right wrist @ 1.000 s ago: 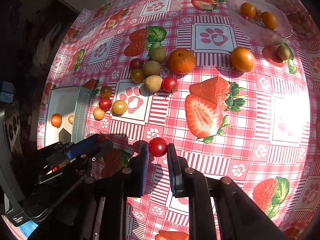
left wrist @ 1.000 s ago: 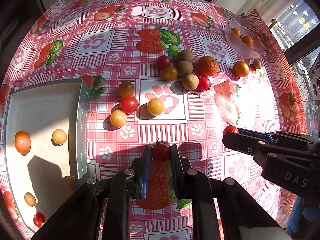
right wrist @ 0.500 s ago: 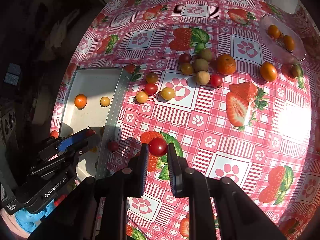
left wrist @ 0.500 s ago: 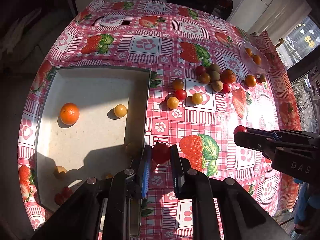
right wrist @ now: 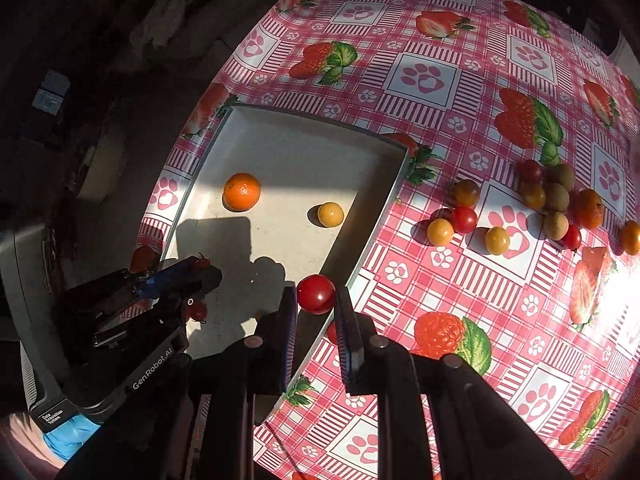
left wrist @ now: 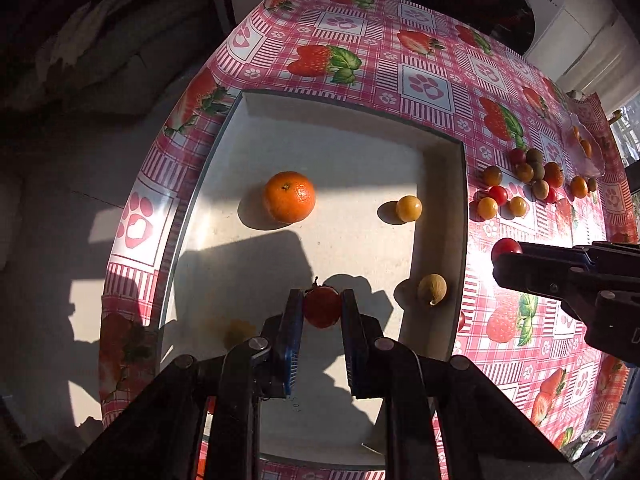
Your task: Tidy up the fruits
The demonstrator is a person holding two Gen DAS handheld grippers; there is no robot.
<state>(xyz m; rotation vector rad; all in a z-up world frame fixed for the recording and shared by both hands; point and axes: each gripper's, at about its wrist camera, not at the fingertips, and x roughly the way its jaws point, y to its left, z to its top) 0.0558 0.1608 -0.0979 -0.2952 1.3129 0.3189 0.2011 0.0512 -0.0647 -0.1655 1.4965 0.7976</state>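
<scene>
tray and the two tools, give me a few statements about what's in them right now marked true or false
1. The left tool is shut on a red cherry tomato. True.
2. The right tool is empty. False: it grips its own red tomato.
3. An orange mandarin lies in the tray. True.
4. The tray holds no yellow fruit. False: a yellow cherry tomato sits right of the mandarin.
5. The left tool's tomato hangs over the tray. True.
</scene>
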